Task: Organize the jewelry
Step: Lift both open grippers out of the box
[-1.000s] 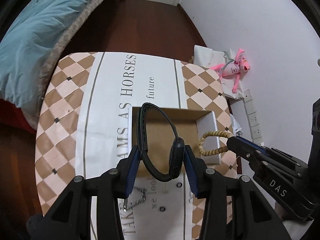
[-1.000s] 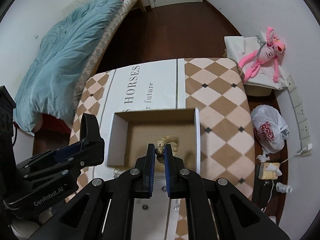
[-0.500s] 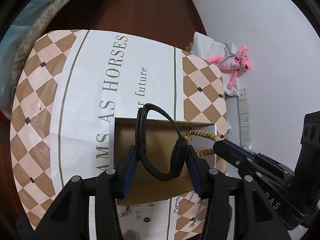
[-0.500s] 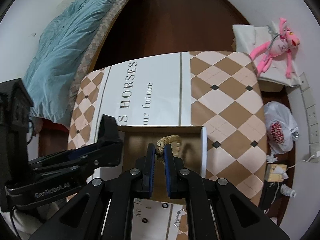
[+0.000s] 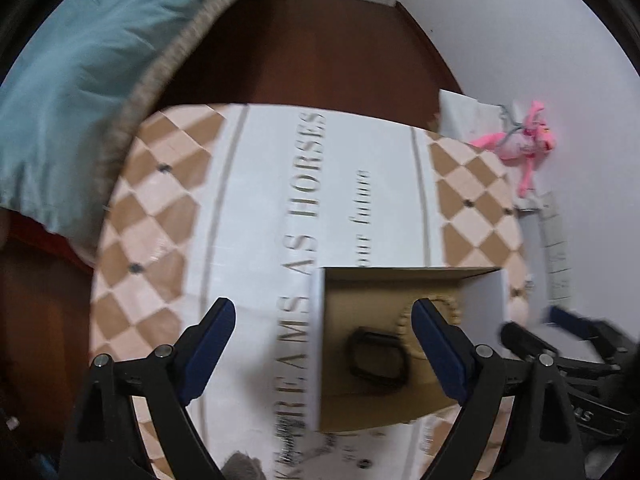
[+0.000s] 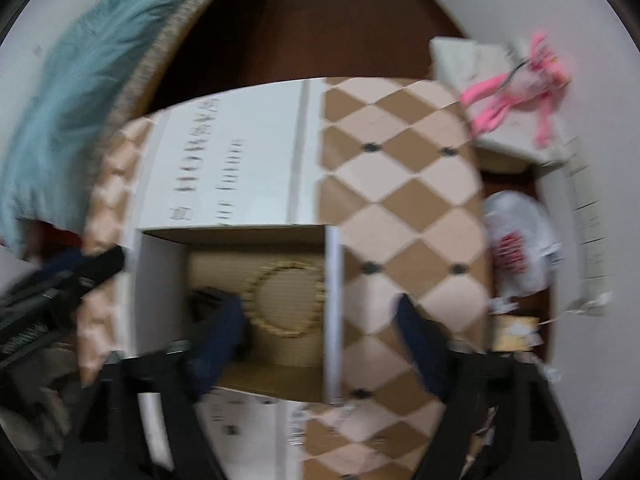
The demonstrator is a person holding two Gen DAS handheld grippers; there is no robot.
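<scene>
An open cardboard box (image 5: pixel 486 300) (image 6: pixel 334 280) stands on the table. A black watch band (image 5: pixel 378 360) lies flat on the box floor; in the right wrist view (image 6: pixel 208 298) it is partly hidden. A wooden bead bracelet (image 6: pixel 286 300) lies beside it on the box floor, and a part of it shows in the left wrist view (image 5: pixel 448 310). My left gripper (image 5: pixel 324 350) is open and empty above the box's left wall. My right gripper (image 6: pixel 320 342) is open and empty above the box's right wall. Both views are blurred.
The table wears a checked cloth with a white lettered band (image 5: pixel 312 184). Small rings and chains (image 5: pixel 360 460) lie in front of the box. A bed with a teal cover (image 5: pixel 76 80) stands to the left. A pink plush toy (image 6: pixel 516 88) and a plastic bag (image 6: pixel 520 240) are on the right.
Both grippers have opened. The black band and the bead bracelet have dropped into the box. Both grippers have pulled up and back.
</scene>
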